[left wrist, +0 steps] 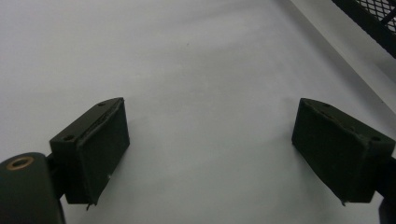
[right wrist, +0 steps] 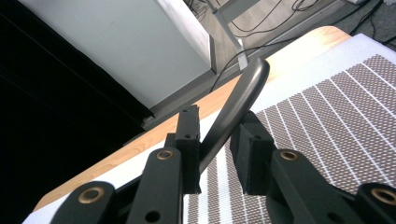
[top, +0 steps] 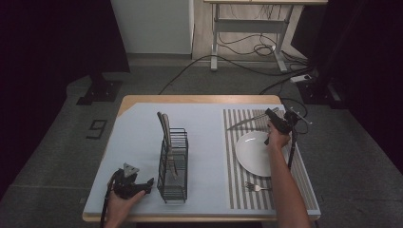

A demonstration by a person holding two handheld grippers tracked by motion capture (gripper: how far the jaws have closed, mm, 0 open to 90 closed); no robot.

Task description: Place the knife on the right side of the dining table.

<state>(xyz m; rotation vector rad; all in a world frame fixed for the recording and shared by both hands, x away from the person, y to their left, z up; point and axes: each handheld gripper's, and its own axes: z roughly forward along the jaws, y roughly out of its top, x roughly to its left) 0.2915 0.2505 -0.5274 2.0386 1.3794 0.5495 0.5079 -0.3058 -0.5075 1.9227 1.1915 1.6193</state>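
Observation:
My right gripper (top: 274, 117) hovers at the far end of the striped placemat (top: 234, 159), shut on a metal knife (top: 246, 122) whose blade points left. In the right gripper view the knife's rounded handle (right wrist: 236, 102) rises between the jaws of this gripper (right wrist: 218, 119). A white plate (top: 252, 153) lies on the placemat just below it, with a fork (top: 256, 187) near the front edge. My left gripper (top: 146, 186) rests at the front left of the table, open and holding nothing. Its pads (left wrist: 100, 149) stand wide apart over the bare pale mat.
A black wire cutlery rack (top: 173, 164) stands mid-table with utensil handles (top: 165, 124) sticking up; its mesh corner (left wrist: 373, 16) shows in the left gripper view. A pale blue mat (top: 138, 133) covers the table. Desk legs and cables lie on the floor beyond.

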